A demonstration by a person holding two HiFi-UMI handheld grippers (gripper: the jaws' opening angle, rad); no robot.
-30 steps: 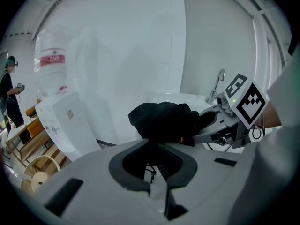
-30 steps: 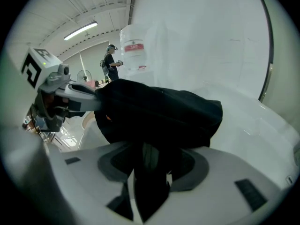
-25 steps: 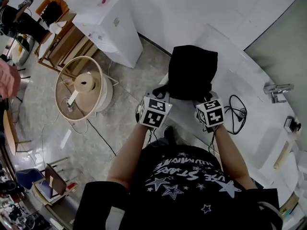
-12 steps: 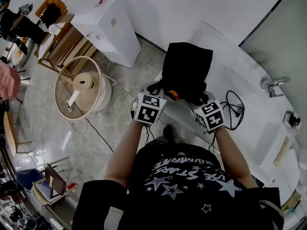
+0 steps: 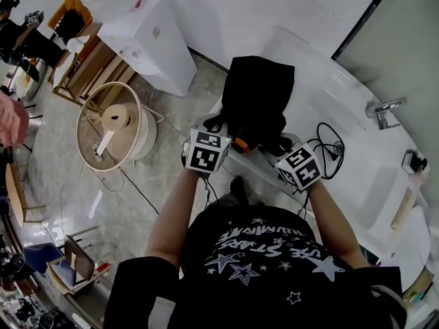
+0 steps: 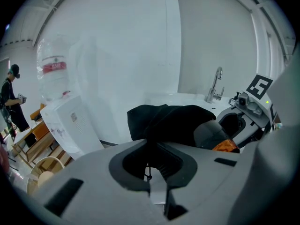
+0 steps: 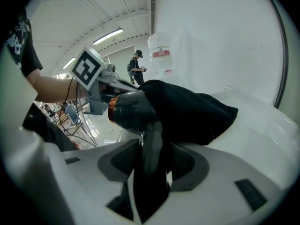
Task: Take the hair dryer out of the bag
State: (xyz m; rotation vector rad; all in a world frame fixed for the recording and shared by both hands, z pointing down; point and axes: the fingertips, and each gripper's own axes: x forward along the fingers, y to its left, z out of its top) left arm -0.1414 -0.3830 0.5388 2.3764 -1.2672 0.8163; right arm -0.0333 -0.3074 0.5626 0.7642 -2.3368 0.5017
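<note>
"What sort of place is this?"

"A wide, bright hall with a pale stone floor (image 5: 180, 118) and a white cabinet (image 5: 154, 40). The person stands at a curved white table (image 5: 322, 91) with a tap (image 5: 381, 108) towards its right end."

"And the things on it?"

"The black bag (image 5: 259, 91) lies on the table's near left part, mouth towards the person. The hair dryer (image 7: 132, 110) is partly out: its orange-ringed rear end is bare and the front of the barrel sits under the fabric."

"Which way does it lie?"

"The barrel runs crosswise, rear end towards the left gripper (image 6: 152, 154). The handle (image 7: 151, 134) points back into the right gripper (image 7: 152, 150), whose fingers (image 7: 183, 159) clamp it from both sides."

"So the right hand has it. And the left?"

"Its fingers (image 6: 125, 165) are pressed together on a fold of the bag's edge, just beside the dryer's rear end."

"What does the pull call for?"

"I'd say draw the dryer rear-first along the barrel, away from the bag, while the left pins the fabric. Otherwise the bag may drag along."
</note>
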